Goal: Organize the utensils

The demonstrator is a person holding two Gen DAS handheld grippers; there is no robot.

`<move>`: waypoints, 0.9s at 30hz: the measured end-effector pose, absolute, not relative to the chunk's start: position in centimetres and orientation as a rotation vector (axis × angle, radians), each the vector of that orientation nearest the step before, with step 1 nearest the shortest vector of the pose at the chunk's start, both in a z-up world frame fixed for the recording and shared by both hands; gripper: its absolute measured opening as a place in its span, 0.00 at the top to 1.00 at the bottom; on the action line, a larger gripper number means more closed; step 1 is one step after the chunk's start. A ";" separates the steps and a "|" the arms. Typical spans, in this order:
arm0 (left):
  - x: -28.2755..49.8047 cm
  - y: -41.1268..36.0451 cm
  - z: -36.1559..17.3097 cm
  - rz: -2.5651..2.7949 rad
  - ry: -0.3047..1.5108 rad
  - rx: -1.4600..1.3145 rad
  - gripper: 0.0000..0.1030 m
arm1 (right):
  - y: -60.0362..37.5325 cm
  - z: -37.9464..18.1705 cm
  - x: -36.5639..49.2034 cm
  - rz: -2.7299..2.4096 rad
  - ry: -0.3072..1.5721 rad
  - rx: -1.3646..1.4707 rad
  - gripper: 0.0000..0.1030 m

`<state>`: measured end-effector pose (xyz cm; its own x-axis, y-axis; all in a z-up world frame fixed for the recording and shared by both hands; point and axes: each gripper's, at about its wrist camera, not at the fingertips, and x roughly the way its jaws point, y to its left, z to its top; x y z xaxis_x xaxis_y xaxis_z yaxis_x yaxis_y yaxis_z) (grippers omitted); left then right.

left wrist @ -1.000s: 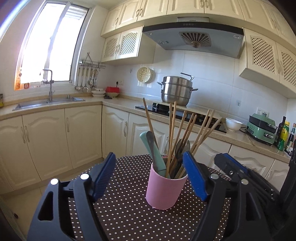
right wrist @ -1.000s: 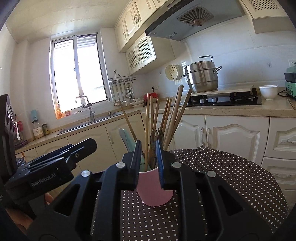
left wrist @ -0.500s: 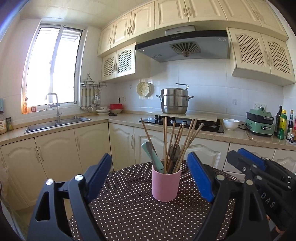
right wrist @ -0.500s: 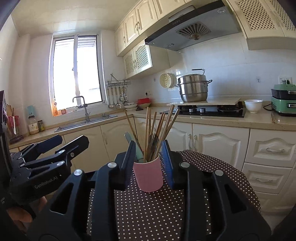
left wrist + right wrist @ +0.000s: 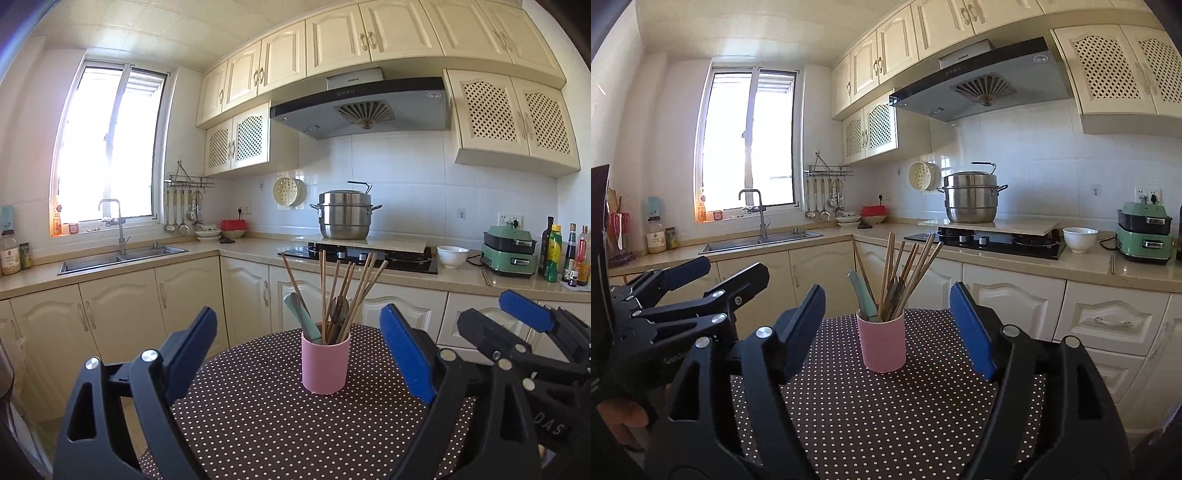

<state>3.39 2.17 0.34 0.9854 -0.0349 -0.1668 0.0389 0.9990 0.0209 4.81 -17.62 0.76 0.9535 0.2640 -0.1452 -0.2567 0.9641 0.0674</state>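
Left wrist view: the left gripper, jaws wide and empty, faces the pink cup of chopsticks standing on the dotted table.

Right wrist view: the right gripper likewise gapes empty. Sorting looks finished; next would be confirming nothing is loose.

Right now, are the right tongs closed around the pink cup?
No, the right tongs stand open, with the pink cup upright on the dotted tablecloth beyond the pads, untouched.

Cream cabinets line the kitchen beyond the jaws. A bright window stands far left above a sink; a hood hangs ahead over the stove.
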 end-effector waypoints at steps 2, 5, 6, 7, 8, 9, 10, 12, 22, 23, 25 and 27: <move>2.9 2.2 0.6 -0.033 0.159 0.027 0.14 | -17.6 1.0 4.3 0.260 0.149 0.038 0.29; 1.9 2.1 1.1 -0.022 0.138 0.035 0.14 | -17.7 1.4 3.7 0.256 0.147 0.037 0.27; 1.6 2.1 1.2 -0.021 0.134 0.036 0.14 | -17.6 1.4 3.6 0.252 0.149 0.035 0.27; 1.4 2.1 1.3 -0.021 0.131 0.035 0.14 | -17.7 1.5 3.4 0.253 0.149 0.034 0.26; 1.3 2.1 1.4 -0.021 0.130 0.036 0.14 | -17.7 1.6 3.3 0.254 0.153 0.036 0.26; 1.1 2.0 1.5 -0.021 0.127 0.035 0.14 | -17.9 1.7 3.3 0.254 0.154 0.038 0.25; 0.9 2.0 1.6 -0.020 0.121 0.034 0.14 | -17.9 1.8 3.2 0.255 0.152 0.041 0.25; 0.7 1.9 1.8 -0.016 0.113 0.035 0.14 | -18.1 1.9 3.2 0.259 0.152 0.045 0.24; 0.3 1.9 2.4 -0.008 0.105 0.020 0.14 | -18.0 2.3 3.0 0.258 0.146 0.040 0.22; 0.3 1.9 2.4 -0.007 0.105 0.019 0.14 | -18.0 2.3 3.0 0.257 0.145 0.038 0.21; 0.4 2.0 2.5 -0.003 0.107 0.018 0.14 | -18.0 2.4 3.1 0.259 0.149 0.040 0.21; 0.4 2.0 2.5 0.002 0.105 0.018 0.14 | -18.1 2.5 3.3 0.264 0.151 0.043 0.21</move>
<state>0.40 2.01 2.54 0.9945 0.0026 -0.1043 -0.0007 0.9998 0.0183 3.26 -18.09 2.47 0.9543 0.2627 -0.1428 -0.2562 0.9646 0.0623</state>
